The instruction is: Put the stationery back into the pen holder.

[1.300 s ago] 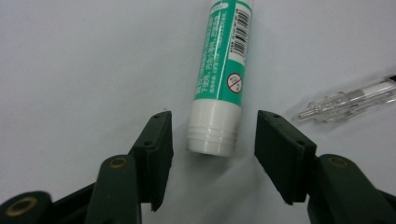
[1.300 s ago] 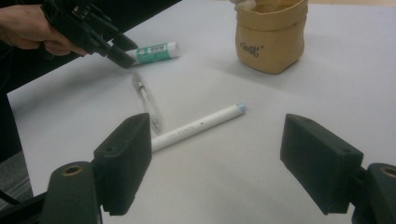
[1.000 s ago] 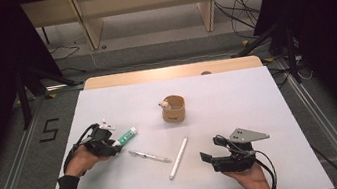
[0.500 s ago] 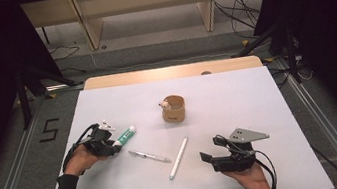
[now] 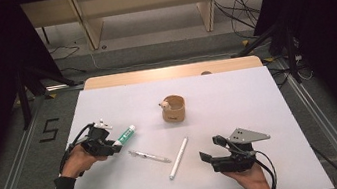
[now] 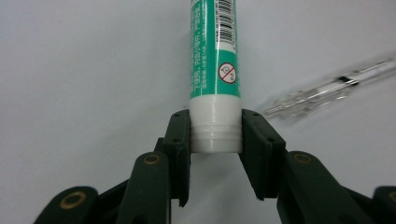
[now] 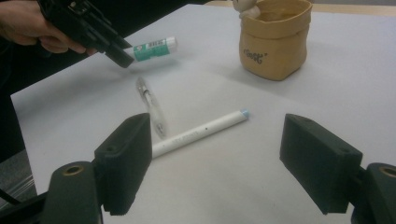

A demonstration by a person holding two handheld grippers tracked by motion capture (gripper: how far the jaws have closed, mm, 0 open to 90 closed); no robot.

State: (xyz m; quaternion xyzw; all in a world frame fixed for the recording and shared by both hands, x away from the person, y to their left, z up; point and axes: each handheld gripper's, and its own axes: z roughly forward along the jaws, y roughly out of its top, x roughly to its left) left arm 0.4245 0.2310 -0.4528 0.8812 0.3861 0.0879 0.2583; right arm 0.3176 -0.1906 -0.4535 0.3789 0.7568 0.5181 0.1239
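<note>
1. Left gripper (image 5: 109, 146): its jaws have just been closing and now sit pressed on either side of the white cap end of a green-and-white cylindrical glue stick (image 6: 215, 70). The left gripper view shows both pads against the cap with no gap visible.
2. Glue stick position: near the left edge of the white table (image 5: 270, 109), lying low and roughly level, with its free end pointing toward the table's centre. I cannot tell whether it is resting on the surface or just lifted.
3. Compared with the earlier high-view frames, the stick lies in much the same spot; only the grip has tightened.
4. Judgement: the grasp looks complete, so the lift comes next. The tan paper-like pot (image 5: 173, 109) near the middle of the table is the probable destination.
5. Right gripper (image 5: 216, 159): jaws spread wide, nothing between them, held low at the near right of the table.
6. Other items: a clear plastic pen (image 5: 149, 156) and a white pen with a pale blue tip (image 5: 178, 157) lie between the two grippers, well apart from the pot.
7. Risk: the hold is on the cap alone, so the body may droop or pull free.
</note>
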